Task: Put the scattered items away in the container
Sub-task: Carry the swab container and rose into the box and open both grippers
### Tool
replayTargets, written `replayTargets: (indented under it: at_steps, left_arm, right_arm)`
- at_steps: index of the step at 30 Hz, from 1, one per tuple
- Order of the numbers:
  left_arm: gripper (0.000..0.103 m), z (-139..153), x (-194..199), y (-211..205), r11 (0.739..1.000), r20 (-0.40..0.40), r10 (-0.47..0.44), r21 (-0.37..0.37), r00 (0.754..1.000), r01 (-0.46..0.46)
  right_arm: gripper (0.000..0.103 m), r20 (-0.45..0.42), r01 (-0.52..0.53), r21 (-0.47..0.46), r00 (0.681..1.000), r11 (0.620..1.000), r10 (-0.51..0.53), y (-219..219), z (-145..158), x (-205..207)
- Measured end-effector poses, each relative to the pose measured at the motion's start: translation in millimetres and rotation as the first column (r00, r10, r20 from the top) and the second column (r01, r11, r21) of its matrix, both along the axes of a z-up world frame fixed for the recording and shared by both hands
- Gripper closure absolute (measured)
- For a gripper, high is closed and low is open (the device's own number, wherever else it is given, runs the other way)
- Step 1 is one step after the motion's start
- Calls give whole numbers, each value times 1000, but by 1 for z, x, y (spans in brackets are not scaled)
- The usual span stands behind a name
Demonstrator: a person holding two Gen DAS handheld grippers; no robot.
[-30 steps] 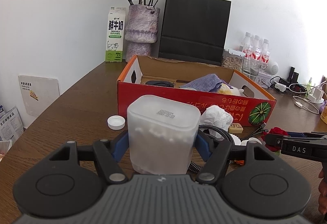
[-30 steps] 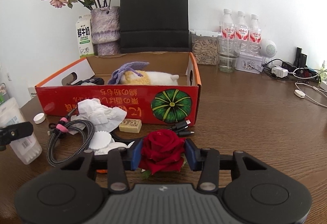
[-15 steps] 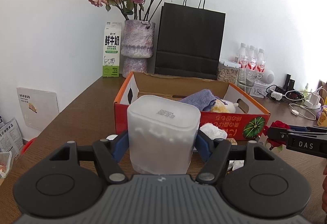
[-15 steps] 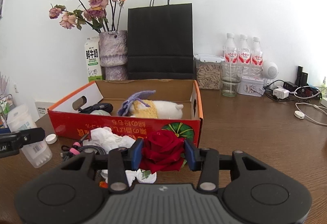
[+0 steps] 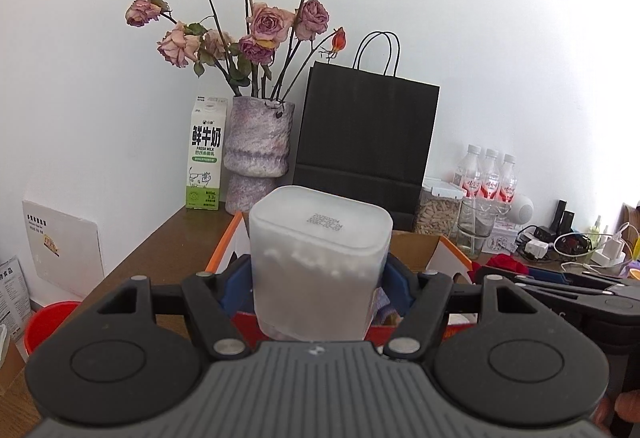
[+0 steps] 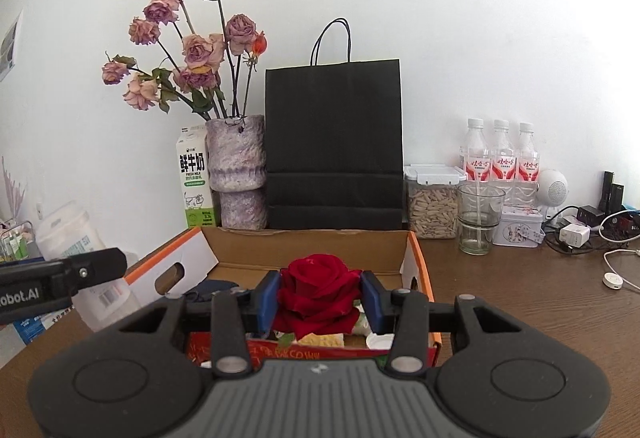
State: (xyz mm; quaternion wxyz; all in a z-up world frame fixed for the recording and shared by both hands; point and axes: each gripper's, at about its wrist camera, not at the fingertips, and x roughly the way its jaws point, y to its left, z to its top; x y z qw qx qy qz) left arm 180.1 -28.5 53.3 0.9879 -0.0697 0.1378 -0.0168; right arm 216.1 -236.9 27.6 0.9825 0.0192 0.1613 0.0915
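My left gripper (image 5: 318,278) is shut on a frosted plastic tub of cotton swabs (image 5: 320,262), held in the air at the near edge of the red and orange cardboard box (image 5: 230,238). My right gripper (image 6: 318,298) is shut on a red rose (image 6: 318,294), held above the box's (image 6: 420,262) front wall. The tub also shows at the left in the right wrist view (image 6: 76,238). The rose and right gripper show at the right in the left wrist view (image 5: 504,264). A dark item (image 6: 212,288) and a yellow and white soft toy (image 6: 324,338) lie inside the box.
Behind the box stand a milk carton (image 6: 194,178), a vase of dried roses (image 6: 236,170), a black paper bag (image 6: 334,146), a seed jar (image 6: 432,202), a glass (image 6: 478,218), water bottles (image 6: 500,158) and chargers with cables (image 6: 588,226). A red bin (image 5: 52,322) sits left, below the table.
Both grippers have risen and moved forward with their loads, from table level in front of the box to over its front edge. The loose items on the table have dropped out of sight.
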Motion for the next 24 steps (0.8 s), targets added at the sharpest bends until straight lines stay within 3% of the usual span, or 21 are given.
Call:
replayTargets:
  at_steps: [10, 15, 19, 24]
  left_arm:
    - [34, 1, 64, 0, 999, 0, 42, -26, 999, -42]
    - [34, -14, 100, -1, 998, -38, 65, -23, 997, -66]
    - [34, -30, 122, -4, 998, -74, 66, 4, 995, -66]
    - [34, -40, 130, -6, 995, -55, 76, 66, 996, -73]
  right_arm:
    - [61, -13, 47, 6, 999, 999, -47, 0, -4, 63]
    - [61, -37, 64, -9, 997, 998, -64, -2, -19, 89]
    - [61, -58, 80, -34, 995, 996, -82, -4, -32, 103]
    - [61, -56, 82, -63, 995, 995, -85, -3, -39, 110]
